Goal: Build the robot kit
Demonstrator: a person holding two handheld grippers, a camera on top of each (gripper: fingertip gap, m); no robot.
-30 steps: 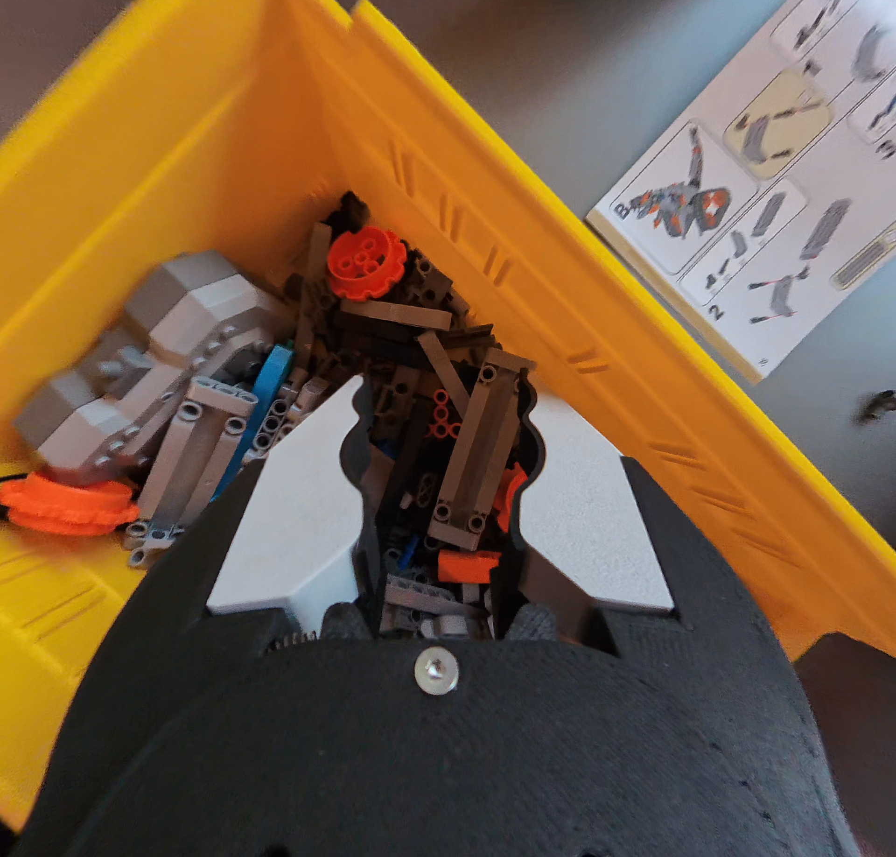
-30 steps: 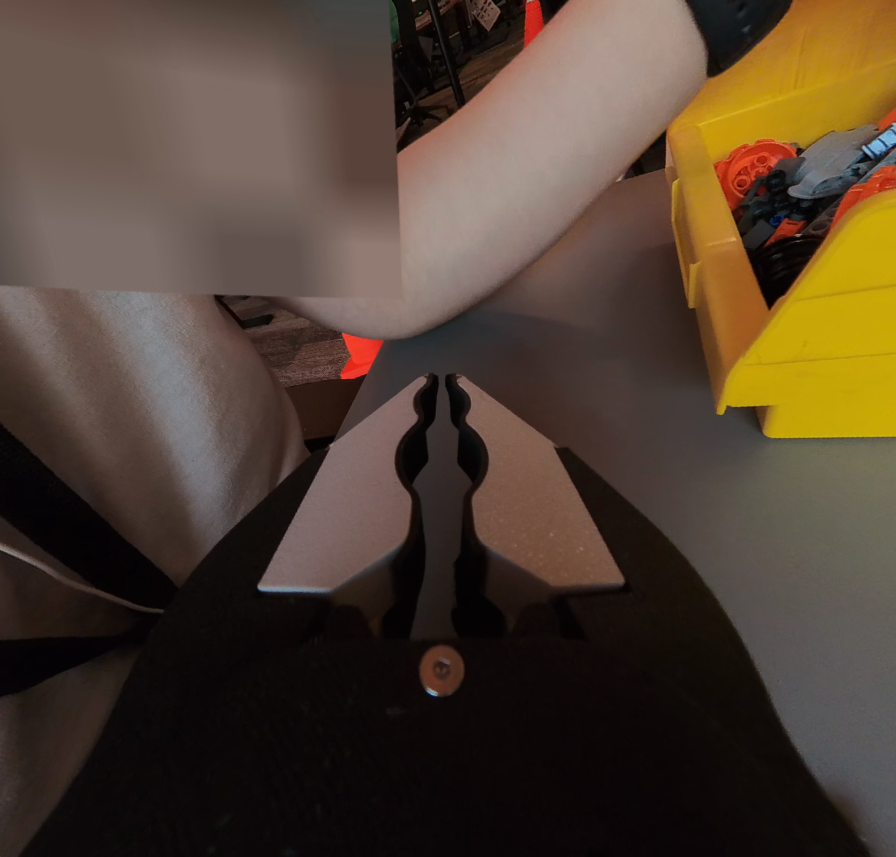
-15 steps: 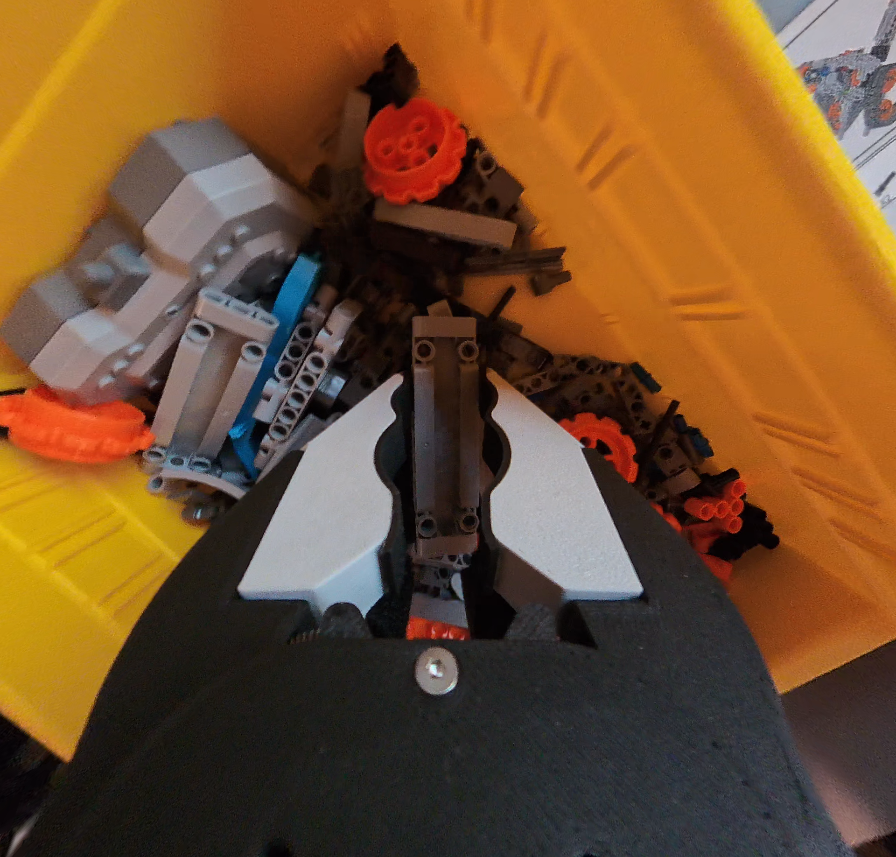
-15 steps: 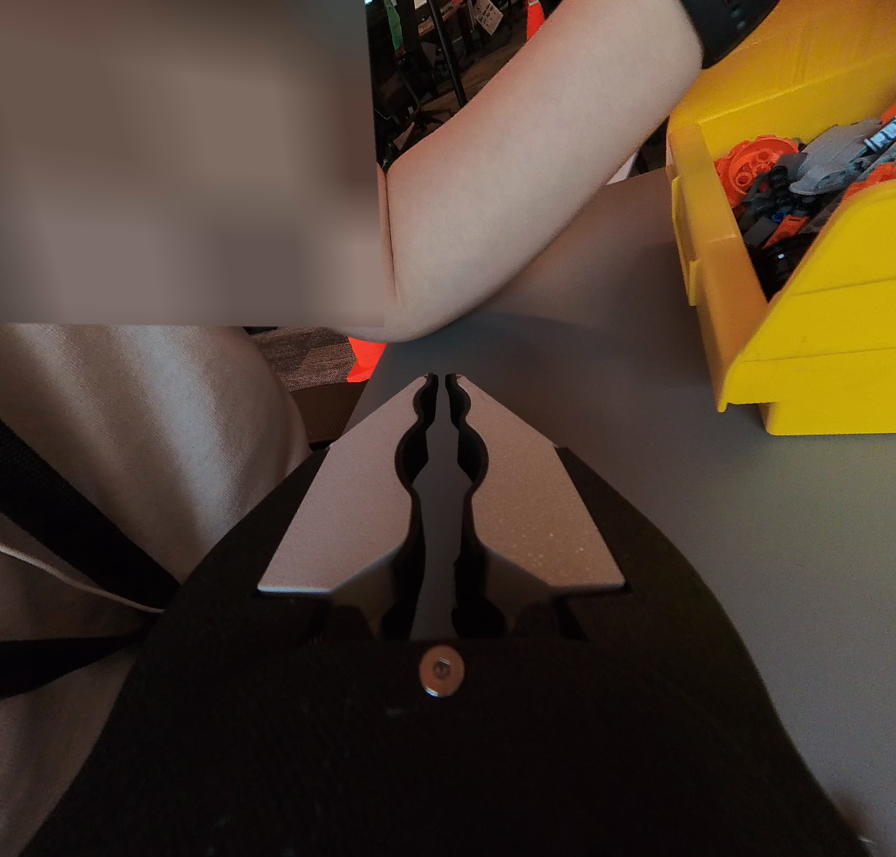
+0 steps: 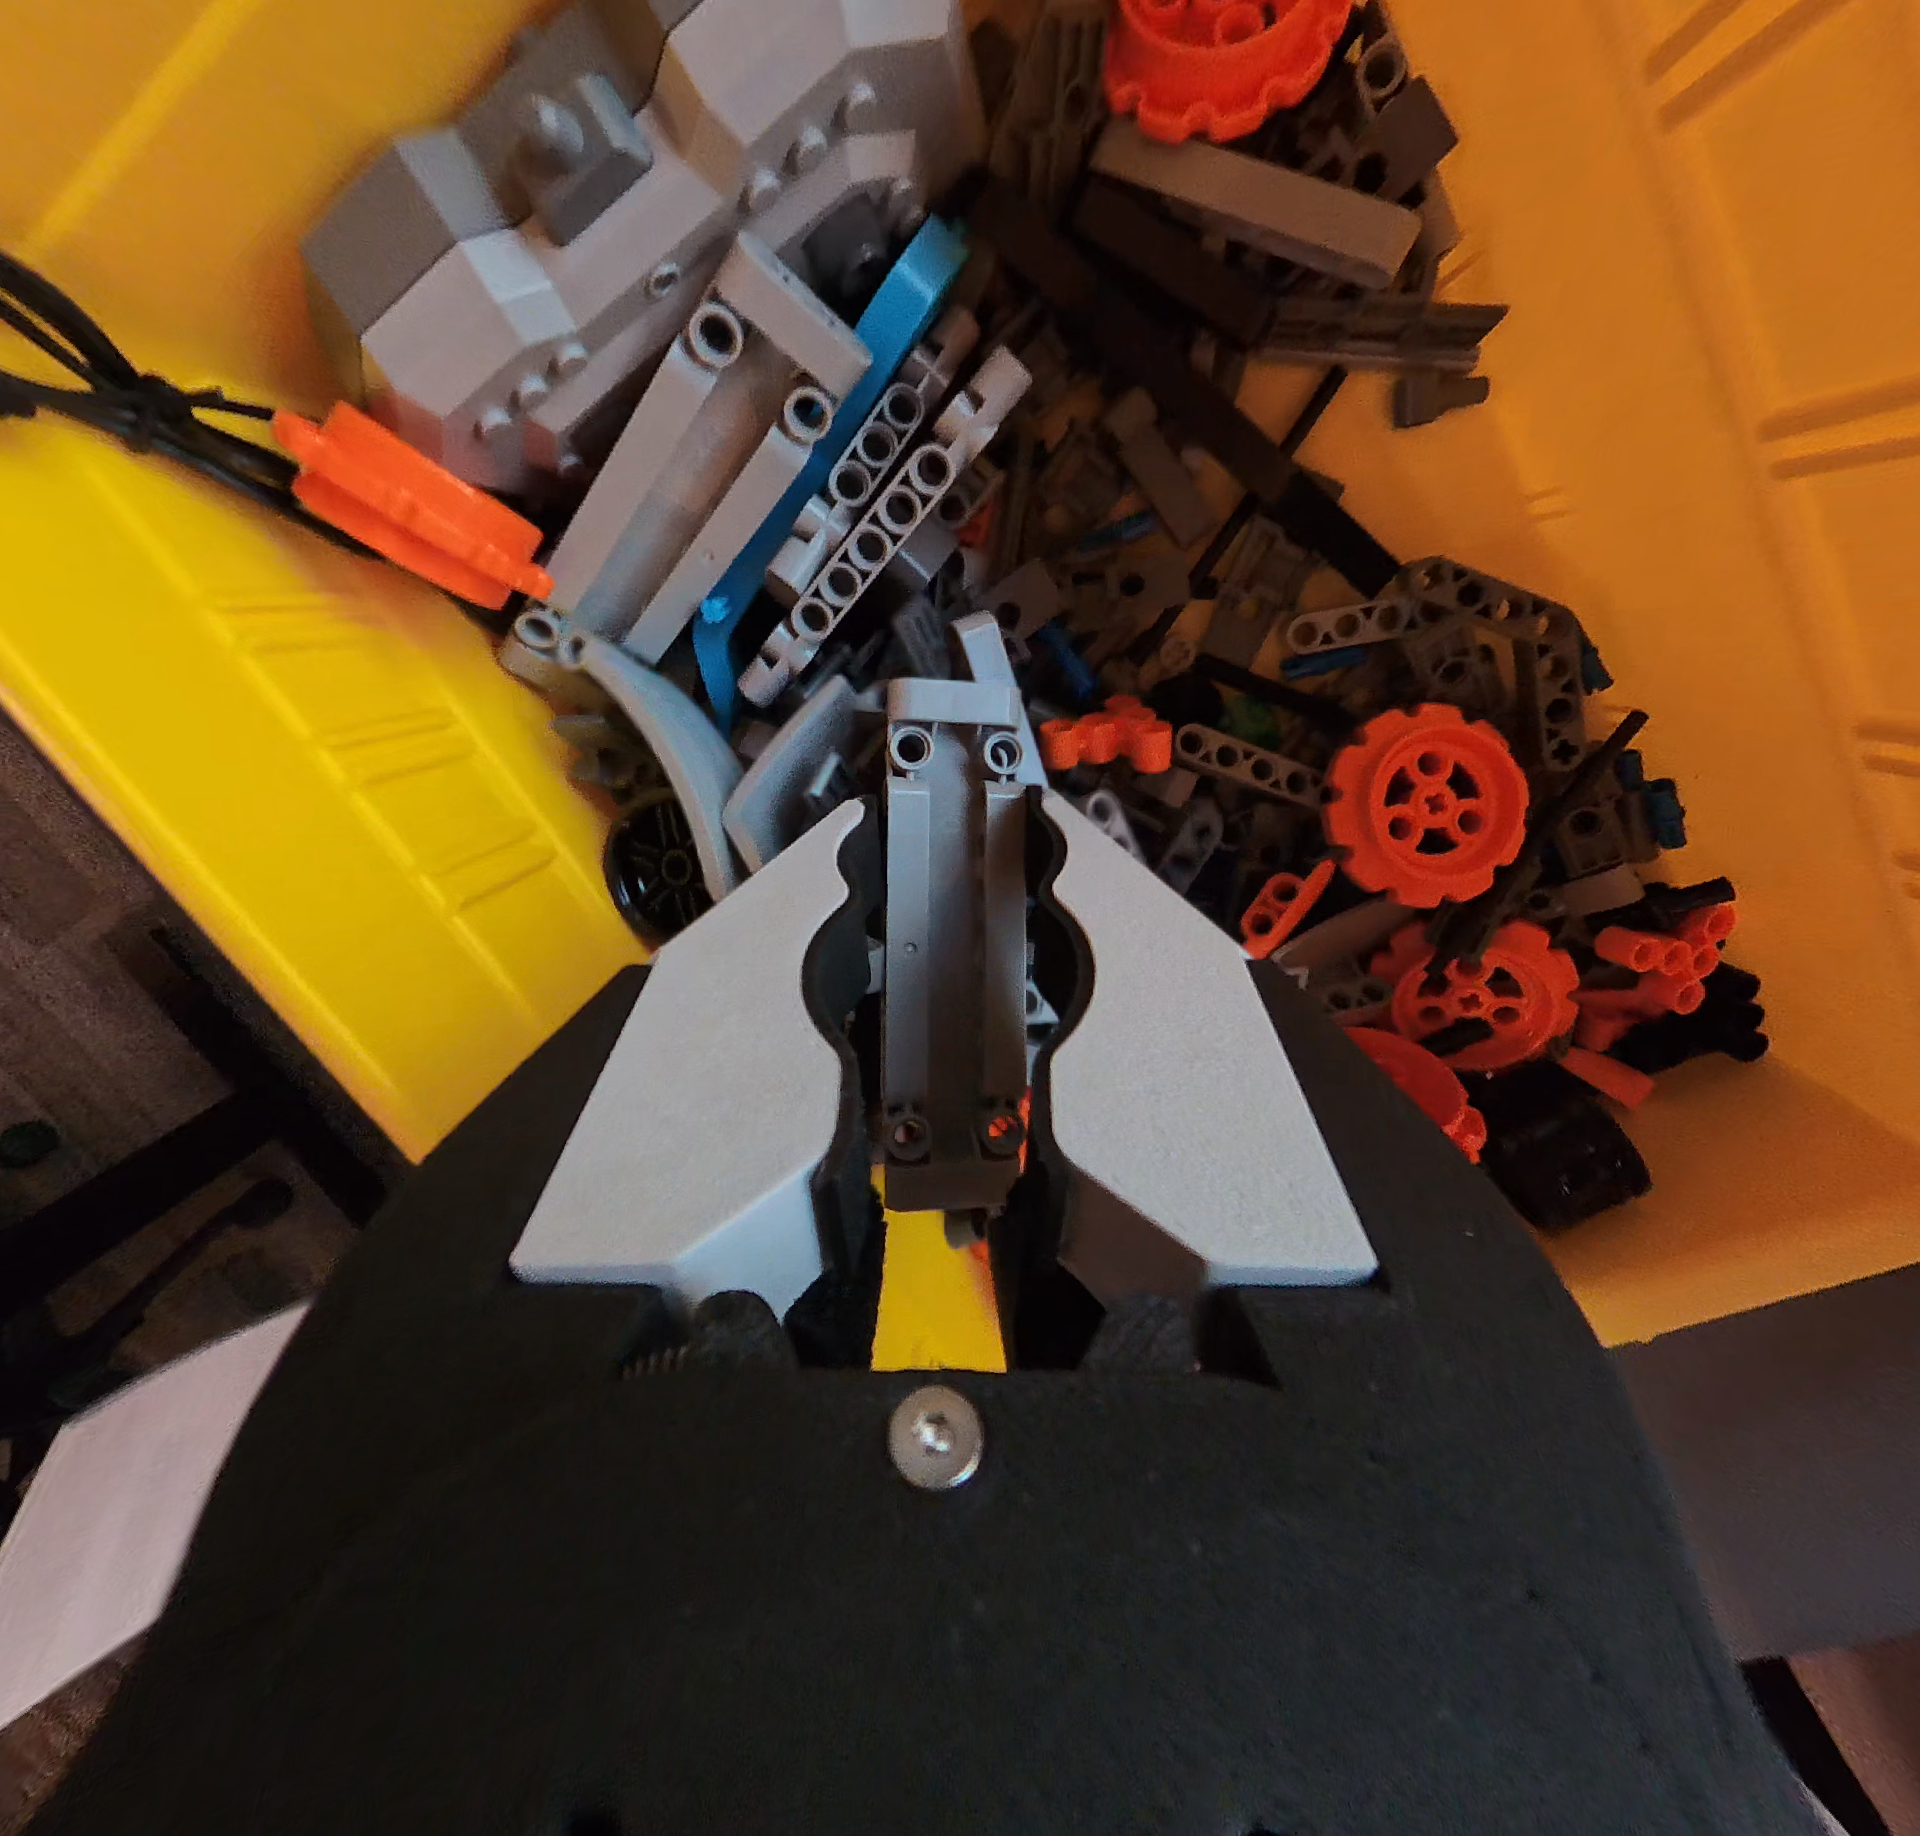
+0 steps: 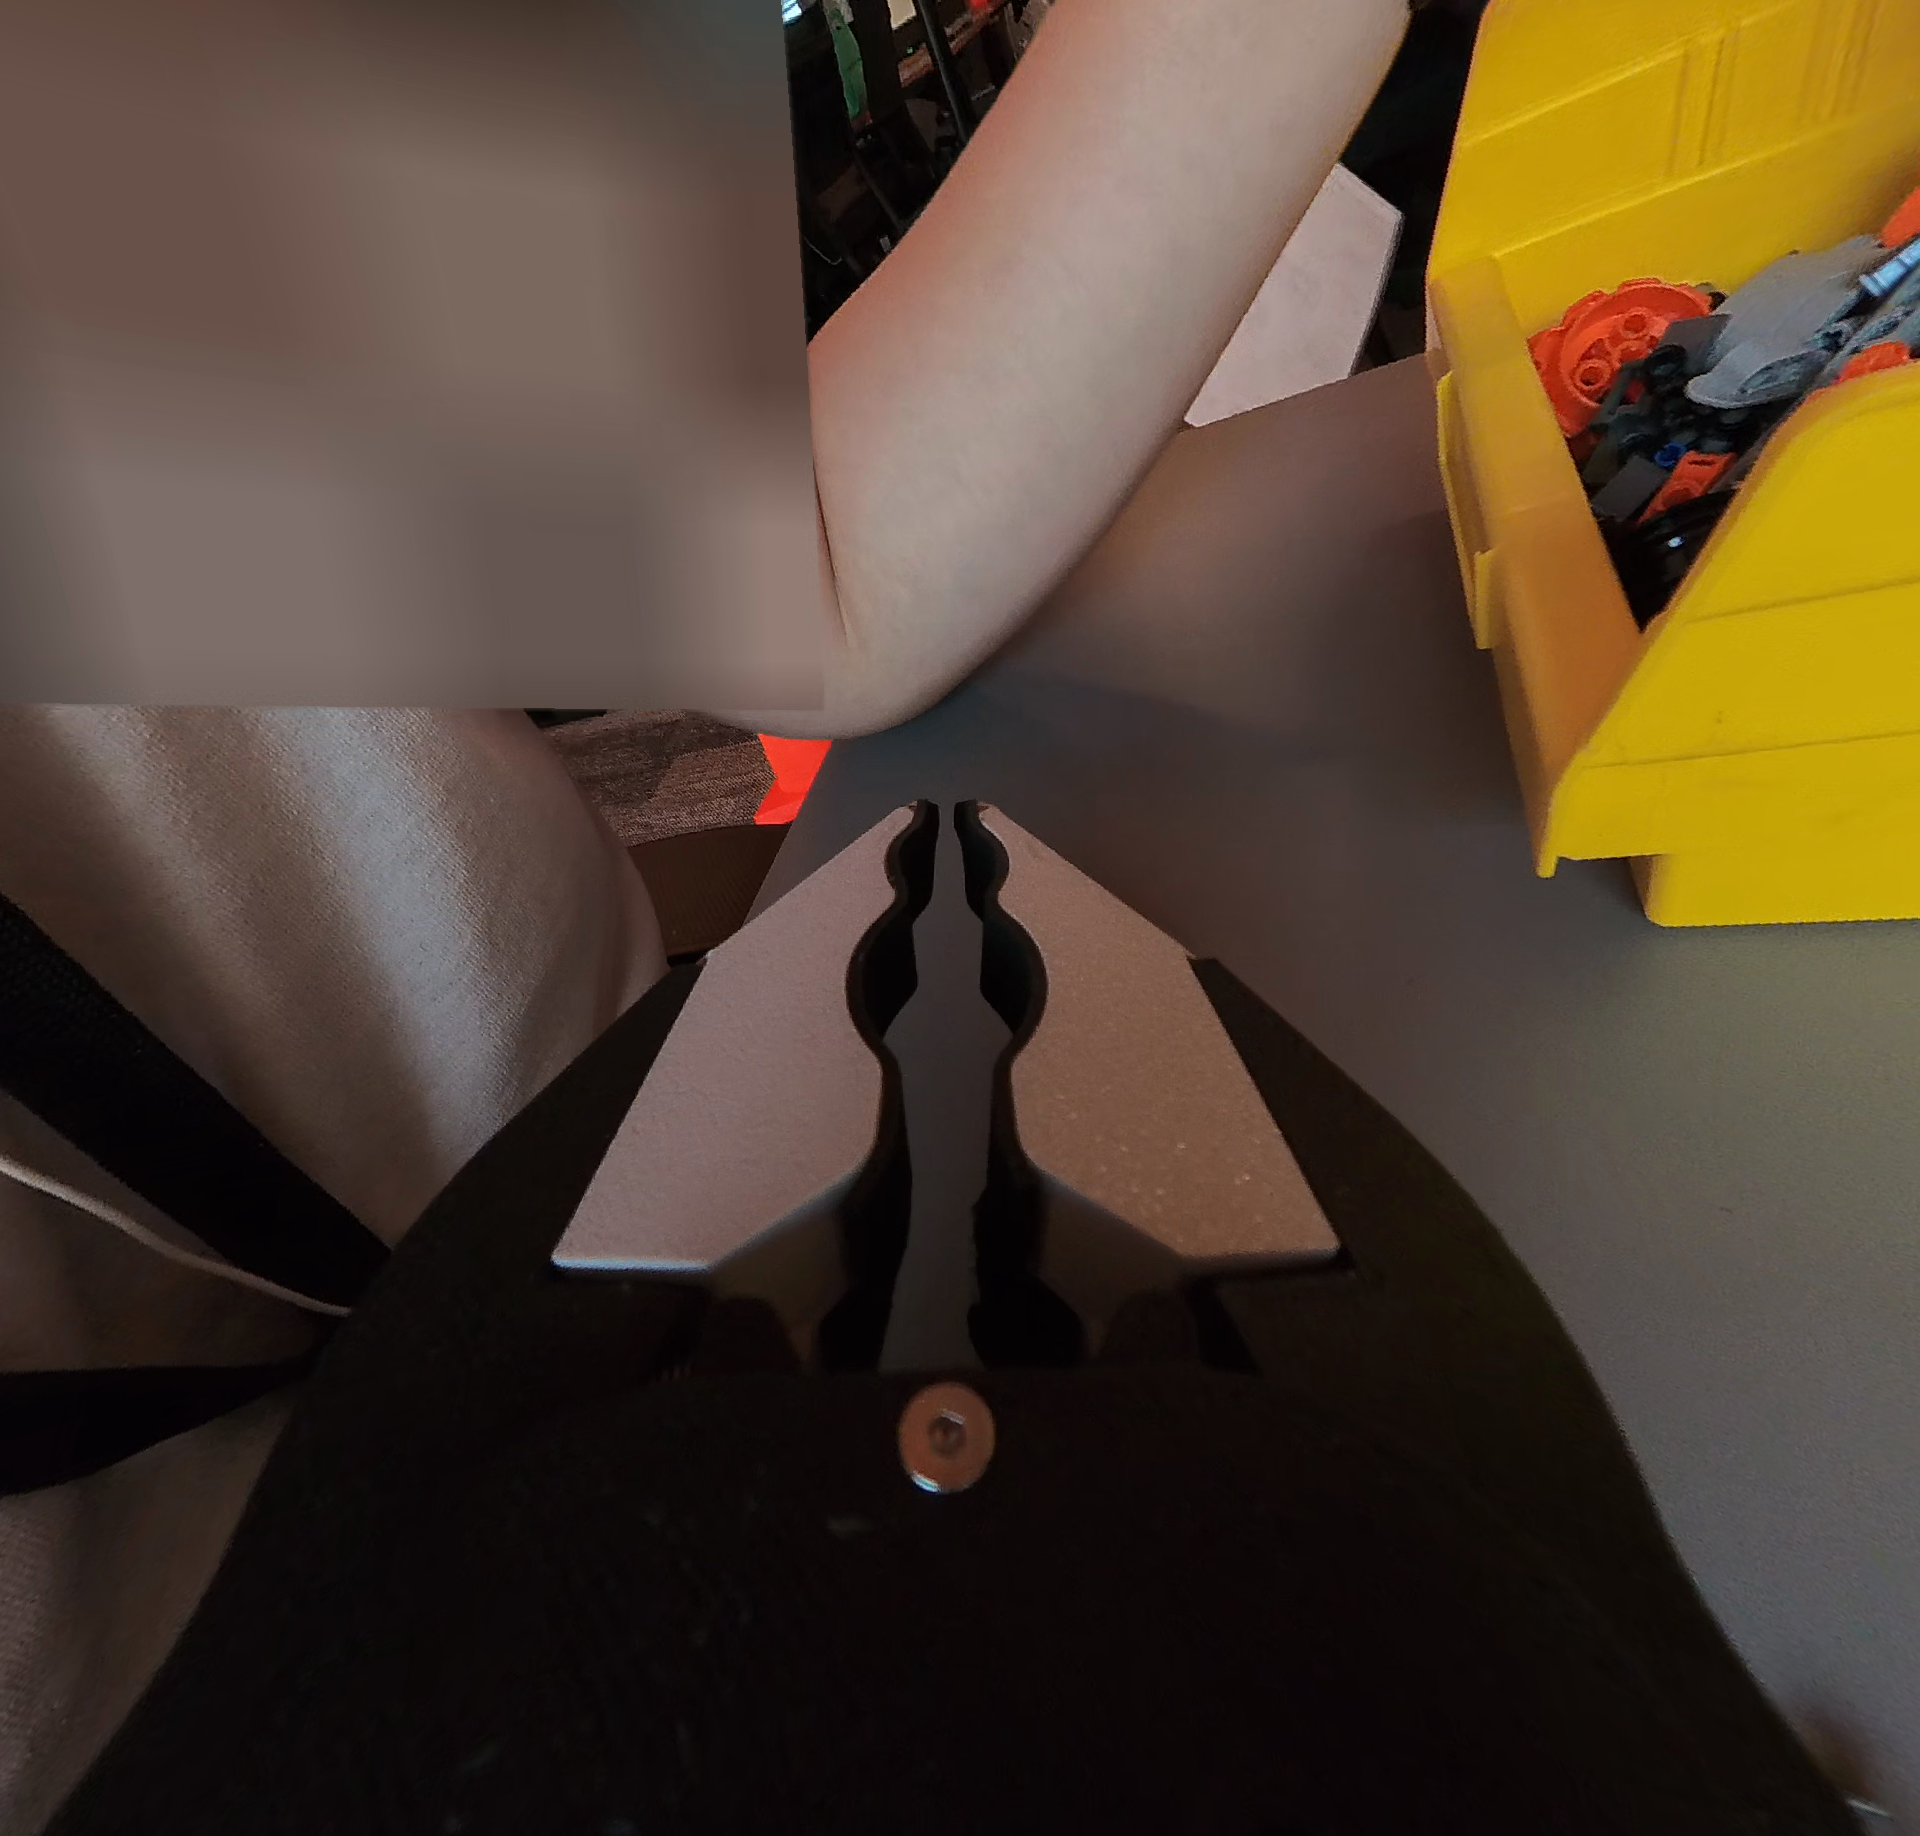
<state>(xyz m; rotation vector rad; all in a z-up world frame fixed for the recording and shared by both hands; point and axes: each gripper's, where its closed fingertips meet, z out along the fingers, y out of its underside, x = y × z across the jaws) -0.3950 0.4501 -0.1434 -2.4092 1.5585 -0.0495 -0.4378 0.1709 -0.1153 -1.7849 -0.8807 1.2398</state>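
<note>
My left gripper (image 5: 951, 830) is shut on a long grey panel piece (image 5: 951, 955) with pin holes at both ends, held lengthwise between the fingers above the pile in a yellow bin (image 5: 281, 747). The pile holds grey beams (image 5: 717, 467), a large grey block (image 5: 644, 197), a blue beam (image 5: 831, 415) and orange wheels (image 5: 1429, 810). My right gripper (image 6: 940, 812) is shut and empty, low over the grey table (image 6: 1455, 1111), pointing at a person's bare arm (image 6: 1039, 384). The yellow bin also shows in the right wrist view (image 6: 1766, 695) at the right.
An orange connector (image 5: 405, 503) with black cables lies over the bin's left wall. A large orange hub (image 5: 1226, 20) sits at the pile's far end. A person's light shirt (image 6: 291, 955) fills the left of the right wrist view. My hands' fingertips stand some 30 cm from each other. The orange connector (image 5: 405, 503) is closer to my left gripper, around 8 cm from its tips; the right tips are 35 cm off.
My left gripper closed on the grey panel piece and lifted it back from the pile toward the bin's near side. The arm in the right wrist view shifted; my right gripper stayed put.
</note>
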